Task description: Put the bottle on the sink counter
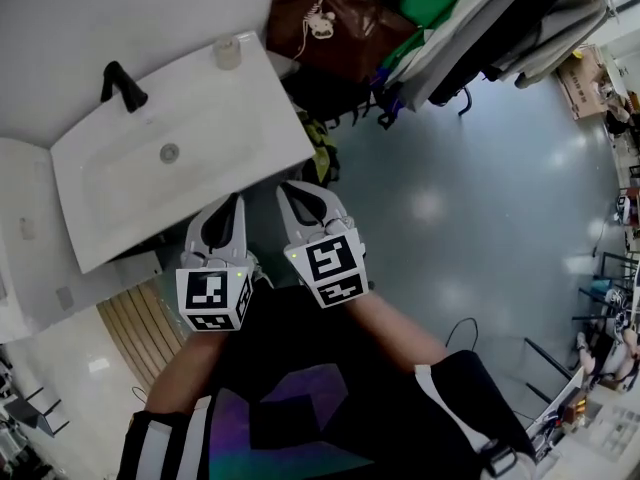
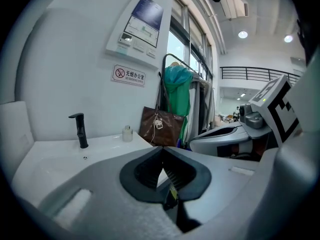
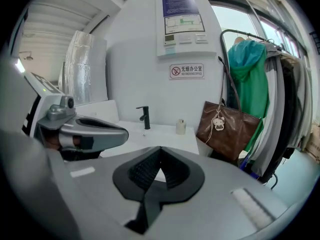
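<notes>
Head view: looks down on a small pale bottle (image 1: 228,52) at the far corner of the white sink desk (image 1: 250,118), to the right of a black tap (image 1: 122,86); places left tongs (image 1: 236,200) and right tongs (image 1: 288,188) near the desk's front edge, well apart from the bottle, over glossy grey floor (image 1: 440,188). Left gripper view: shows tongs pressed together on nothing, and a wall sign (image 2: 129,75) reading "无烟办公室". Right gripper view: shows tongs together, empty; bottle upright, long axis vertical, cap up, near a brown bag (image 3: 230,129).
</notes>
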